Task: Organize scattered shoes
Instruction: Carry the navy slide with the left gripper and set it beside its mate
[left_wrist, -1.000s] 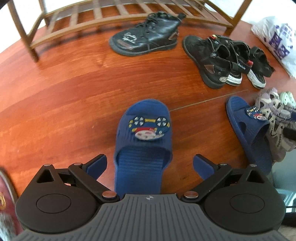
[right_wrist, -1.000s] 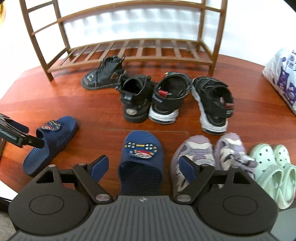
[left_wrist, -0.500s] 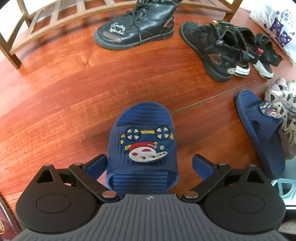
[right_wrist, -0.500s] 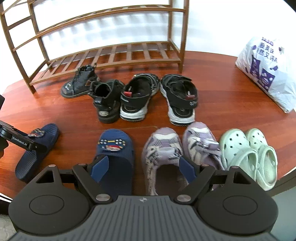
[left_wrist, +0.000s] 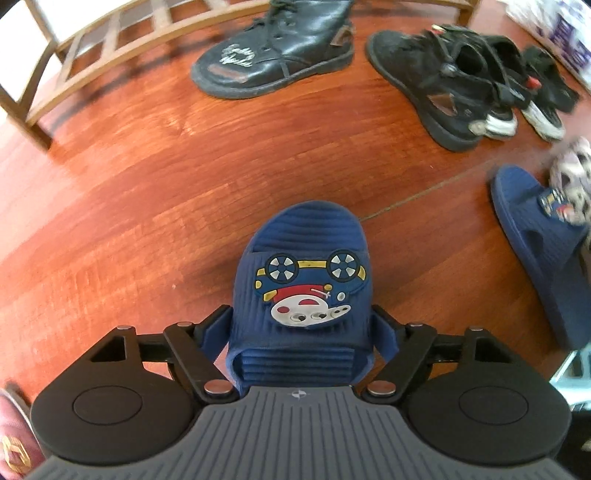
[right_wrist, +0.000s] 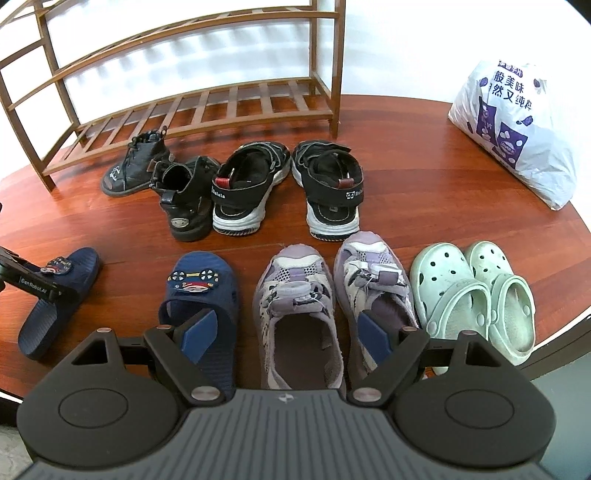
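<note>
Your left gripper (left_wrist: 301, 332) pinches the blue slipper (left_wrist: 303, 273) across its strap, on the floor; its mate (left_wrist: 543, 254) lies at three o'clock. Your right gripper (right_wrist: 282, 336) gapes over the lilac sneakers (right_wrist: 299, 310) (holding nothing). Soft foam may buckle and slip.

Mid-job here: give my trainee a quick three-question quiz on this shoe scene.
1. True or false: the wooden slatted shoe rack already holds shoes.
2. The left gripper closes around which? A red rubber boot; B blue rubber slipper with cartoon patch; C yellow sandal.
3. How many pale green foam clogs are in view?
Key: 1 false; 2 B; 3 two.
</note>
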